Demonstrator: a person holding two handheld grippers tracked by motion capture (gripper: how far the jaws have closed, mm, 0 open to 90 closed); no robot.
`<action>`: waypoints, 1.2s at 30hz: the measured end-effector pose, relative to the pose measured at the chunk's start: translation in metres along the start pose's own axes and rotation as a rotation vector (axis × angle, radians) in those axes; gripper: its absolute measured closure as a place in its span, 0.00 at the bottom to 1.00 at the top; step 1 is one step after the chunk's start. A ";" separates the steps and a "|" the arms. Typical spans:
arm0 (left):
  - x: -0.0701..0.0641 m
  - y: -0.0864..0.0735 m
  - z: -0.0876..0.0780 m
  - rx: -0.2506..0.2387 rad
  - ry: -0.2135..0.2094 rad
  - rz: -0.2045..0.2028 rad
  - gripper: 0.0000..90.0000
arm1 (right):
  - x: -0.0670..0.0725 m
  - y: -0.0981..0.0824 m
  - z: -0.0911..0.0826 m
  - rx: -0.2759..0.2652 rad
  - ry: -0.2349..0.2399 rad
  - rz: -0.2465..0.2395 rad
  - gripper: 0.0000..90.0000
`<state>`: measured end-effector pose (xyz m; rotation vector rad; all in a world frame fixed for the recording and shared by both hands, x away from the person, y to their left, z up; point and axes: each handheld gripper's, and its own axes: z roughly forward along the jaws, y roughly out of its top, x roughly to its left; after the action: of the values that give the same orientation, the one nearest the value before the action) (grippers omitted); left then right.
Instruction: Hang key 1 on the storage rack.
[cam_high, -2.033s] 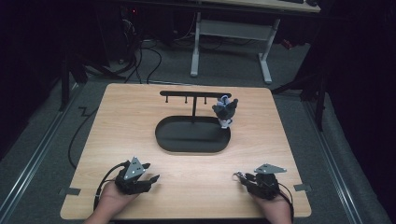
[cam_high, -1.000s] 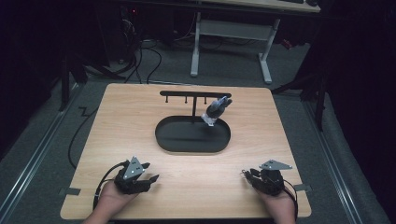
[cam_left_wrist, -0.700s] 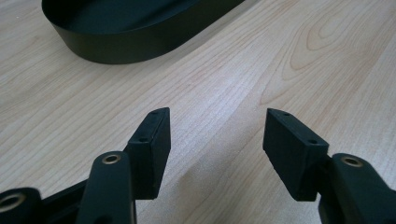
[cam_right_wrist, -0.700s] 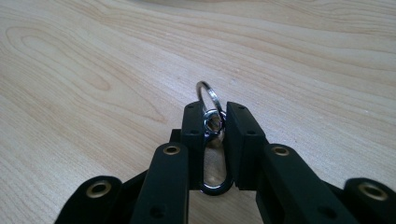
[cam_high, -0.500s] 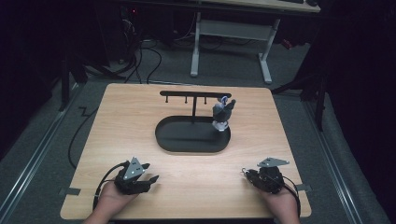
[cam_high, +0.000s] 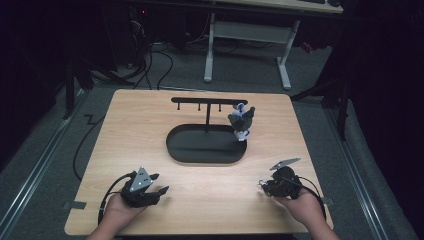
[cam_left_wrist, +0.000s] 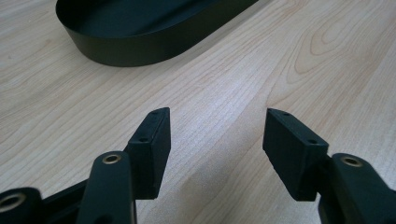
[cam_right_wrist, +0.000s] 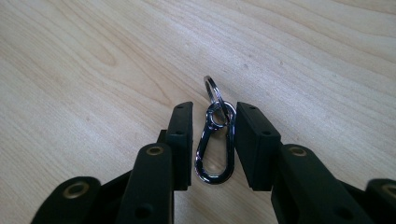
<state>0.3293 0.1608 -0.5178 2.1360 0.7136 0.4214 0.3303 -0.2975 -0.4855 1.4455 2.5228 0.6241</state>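
A silver carabiner clip (cam_right_wrist: 215, 149) with a key ring (cam_right_wrist: 212, 88) at its far end lies on the wooden table between the jaws of my right gripper (cam_right_wrist: 215, 112). Those jaws have just been opening, and thin gaps show between the pads and the clip. In the high view my right gripper (cam_high: 267, 186) sits near the table's front right. At the front left my left gripper (cam_high: 161, 183) rests open. Nothing is between the jaws of my left gripper (cam_left_wrist: 215, 116), which points toward the black oval tray (cam_left_wrist: 140, 46).
The black oval tray (cam_high: 175, 150) sits mid-table with a T-shaped hanger stand (cam_high: 207, 102) rising from it. A small grey plush charm (cam_high: 241, 122) hangs from the bar's right end. Cables trail off the table's left side.
The plush charm has swung back and forth on the bar. My right gripper has lifted slightly and tilted at the front right. The left gripper has stayed put.
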 end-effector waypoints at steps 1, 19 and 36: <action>0.000 0.000 0.000 0.001 0.000 0.000 0.47 | -0.001 0.002 0.000 0.012 0.005 -0.005 0.77; -0.002 0.000 0.002 0.011 0.000 -0.003 0.47 | -0.012 0.015 0.002 0.097 0.043 -0.050 0.96; -0.001 -0.001 0.003 0.015 -0.002 -0.003 0.47 | -0.013 0.014 0.000 0.083 0.091 -0.062 0.99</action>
<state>0.3296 0.1589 -0.5202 2.1486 0.7206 0.4142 0.3480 -0.3023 -0.4802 1.3897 2.6815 0.5942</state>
